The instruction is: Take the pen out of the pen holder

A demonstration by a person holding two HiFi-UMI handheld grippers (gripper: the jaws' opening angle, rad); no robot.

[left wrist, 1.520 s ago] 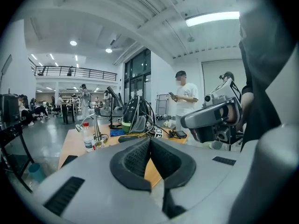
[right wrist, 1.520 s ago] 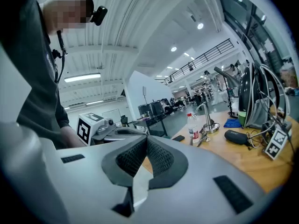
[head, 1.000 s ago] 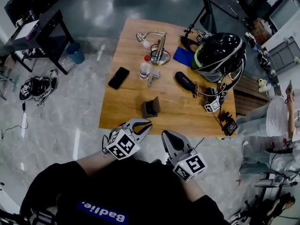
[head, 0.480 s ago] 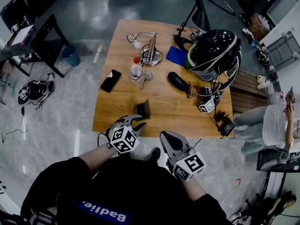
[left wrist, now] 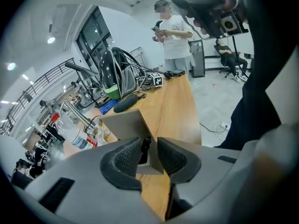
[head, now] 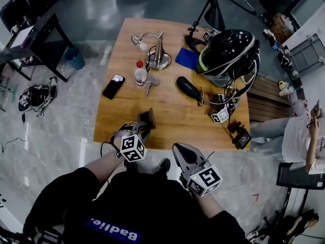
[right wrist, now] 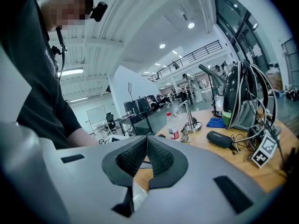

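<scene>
Not yet out of the pen holder [left wrist: 122,125], the pen [left wrist: 145,148] is being framed by the left gripper's [left wrist: 148,154] parted jaws, the right gripper [right wrist: 146,149] pinched closed.

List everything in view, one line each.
table: 1, wood, centre
pen holder: 1, dark, table's near edge
pen: 1, dark, inside the pen holder
phone: 1, black, table's left side
bottle: 1, clear with red cap, right of the phone
desk lamp: 1, silver, far side
cloth: 1, blue, beside the helmet
helmet: 1, black, far right
case: 1, black, mid-table
left hand-held gripper: 1, grey, jaws narrowly apart at the pen holder
right hand-held gripper: 1, grey, jaws together, empty
</scene>
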